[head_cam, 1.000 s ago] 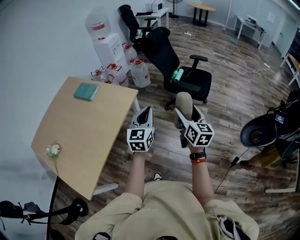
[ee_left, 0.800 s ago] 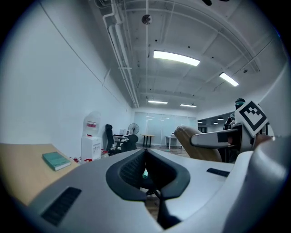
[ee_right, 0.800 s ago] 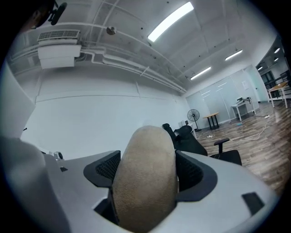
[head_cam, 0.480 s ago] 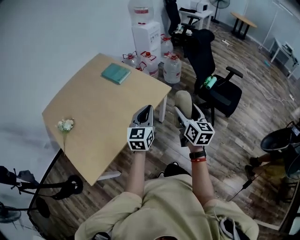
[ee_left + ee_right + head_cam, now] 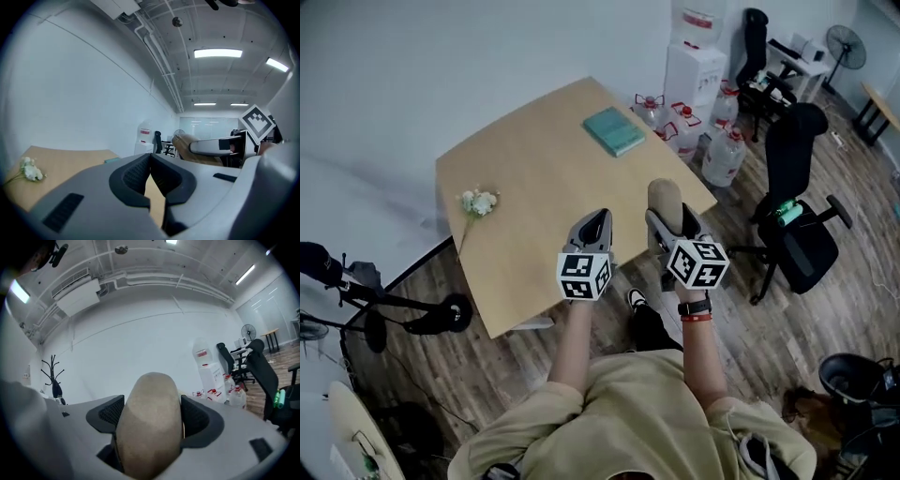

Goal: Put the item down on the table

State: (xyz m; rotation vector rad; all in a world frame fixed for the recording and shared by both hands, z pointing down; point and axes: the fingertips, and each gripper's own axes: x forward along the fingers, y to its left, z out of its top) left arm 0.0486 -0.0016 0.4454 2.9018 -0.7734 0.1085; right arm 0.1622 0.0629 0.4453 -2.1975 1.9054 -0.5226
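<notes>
My right gripper (image 5: 670, 223) is shut on a tan, rounded, potato-like item (image 5: 666, 203), which stands up between its jaws (image 5: 149, 423). It hangs over the near right edge of the light wooden table (image 5: 534, 197). My left gripper (image 5: 592, 228) is shut with nothing in it, over the table's near edge. In the left gripper view the left gripper (image 5: 151, 176) has its pads touching, and the held item (image 5: 197, 150) shows to the right.
On the table lie a teal book (image 5: 614, 130) at the far side and a small white flower sprig (image 5: 476, 203) at the left. Water bottles (image 5: 724, 155) and a dispenser (image 5: 694, 66) stand beyond. A black office chair (image 5: 795, 225) is right; a black stand (image 5: 384, 309) left.
The view has swung right to left across the room: the table has come from the left to lie directly under both grippers. The grippers keep their pose, the right still holding the item.
</notes>
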